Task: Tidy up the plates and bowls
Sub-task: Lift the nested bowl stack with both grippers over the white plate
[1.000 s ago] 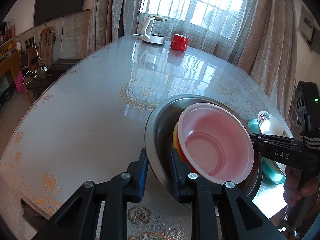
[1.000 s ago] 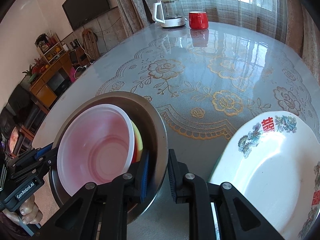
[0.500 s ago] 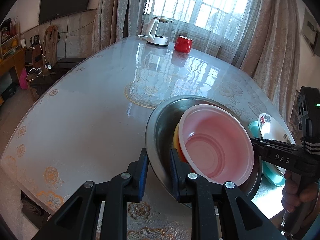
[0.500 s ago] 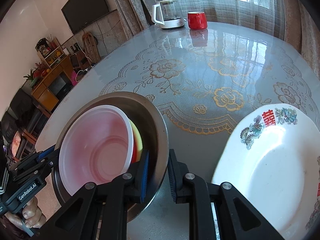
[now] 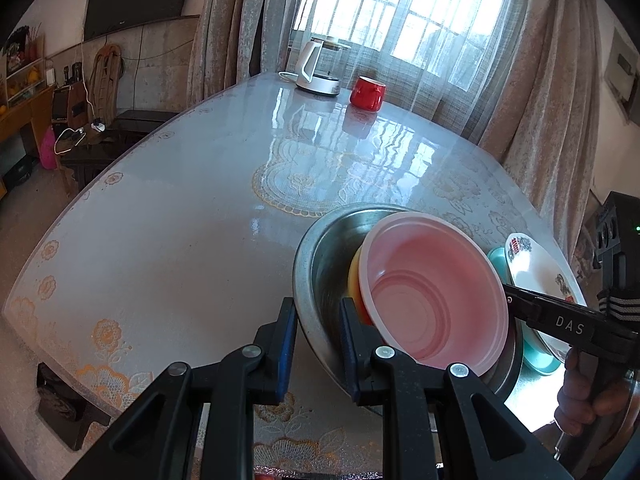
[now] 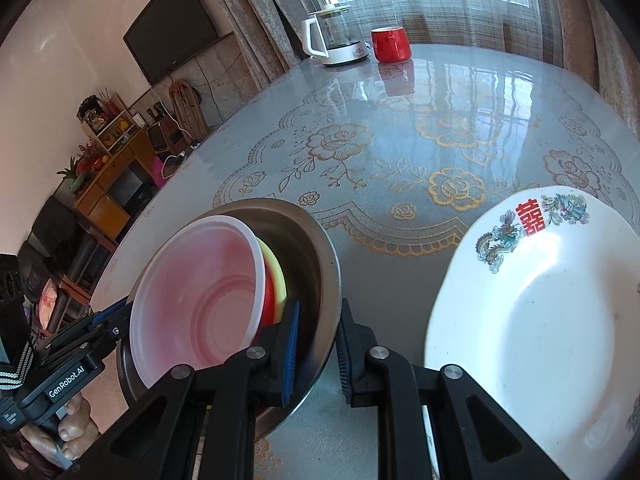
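A steel bowl [image 5: 320,256] [image 6: 316,240] holds a stack of bowls: a pale pink plastic bowl [image 5: 432,292] [image 6: 200,296] on top, a yellow bowl [image 5: 354,276] [image 6: 276,268] and a red one under it. My left gripper [image 5: 318,344] is shut on the steel bowl's near rim. My right gripper [image 6: 316,344] is shut on the opposite rim. The bowl sits tilted between them above the table. A white plate [image 6: 540,312] with red and green print lies to the right, on a teal plate [image 5: 498,260].
A glass-topped table [image 5: 180,220] with a lace cloth under it. A white kettle [image 5: 316,68] [image 6: 332,36] and a red mug [image 5: 368,92] [image 6: 390,44] stand at the far end by curtains. The table edge runs along the left.
Both grippers keep their hold on the steel bowl. The bowl and both cameras have risen a little above the table; the stack inside has not shifted.
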Action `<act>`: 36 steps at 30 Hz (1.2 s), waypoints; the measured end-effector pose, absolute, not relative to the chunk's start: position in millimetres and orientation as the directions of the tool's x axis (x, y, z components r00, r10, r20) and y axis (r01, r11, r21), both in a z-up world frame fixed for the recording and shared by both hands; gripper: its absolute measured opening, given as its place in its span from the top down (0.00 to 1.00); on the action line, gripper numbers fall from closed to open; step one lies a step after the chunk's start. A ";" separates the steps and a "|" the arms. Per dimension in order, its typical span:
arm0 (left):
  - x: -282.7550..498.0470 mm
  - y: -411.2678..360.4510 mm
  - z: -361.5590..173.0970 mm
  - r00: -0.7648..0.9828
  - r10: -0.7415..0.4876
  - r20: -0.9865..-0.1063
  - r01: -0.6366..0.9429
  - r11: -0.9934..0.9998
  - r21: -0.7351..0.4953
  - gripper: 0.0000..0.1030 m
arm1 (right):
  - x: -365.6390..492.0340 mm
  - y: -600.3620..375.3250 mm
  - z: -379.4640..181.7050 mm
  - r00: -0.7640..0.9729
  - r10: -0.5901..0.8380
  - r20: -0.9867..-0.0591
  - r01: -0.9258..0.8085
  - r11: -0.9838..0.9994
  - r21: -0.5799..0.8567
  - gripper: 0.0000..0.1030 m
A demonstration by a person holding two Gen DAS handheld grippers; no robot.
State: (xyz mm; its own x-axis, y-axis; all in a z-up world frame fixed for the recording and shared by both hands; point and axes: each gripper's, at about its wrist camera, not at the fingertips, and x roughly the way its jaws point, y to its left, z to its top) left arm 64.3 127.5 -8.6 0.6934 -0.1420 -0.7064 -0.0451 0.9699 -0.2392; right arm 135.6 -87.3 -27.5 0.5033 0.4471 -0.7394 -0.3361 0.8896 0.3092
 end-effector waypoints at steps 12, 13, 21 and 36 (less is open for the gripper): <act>63.9 101.0 14.7 0.715 -0.184 -0.675 0.029 0.972 -0.234 0.81 | 115.6 -123.9 -4.9 0.577 0.478 -0.663 -0.305 0.879 0.367 0.82; 65.2 95.7 18.0 0.717 -0.191 -0.670 0.041 0.972 -0.233 0.81 | 113.4 -129.2 -1.6 0.588 0.477 -0.654 -0.301 0.879 0.370 0.82; 76.3 44.5 40.7 0.720 -0.262 -0.643 0.156 0.963 -0.218 0.81 | 98.1 -184.0 16.5 0.679 0.429 -0.596 -0.219 0.893 0.394 0.82; 108.0 -59.3 39.4 0.662 -0.353 -0.661 0.318 0.931 -0.180 0.81 | 82.5 -281.2 5.4 0.760 0.276 -0.588 0.002 0.905 0.426 0.82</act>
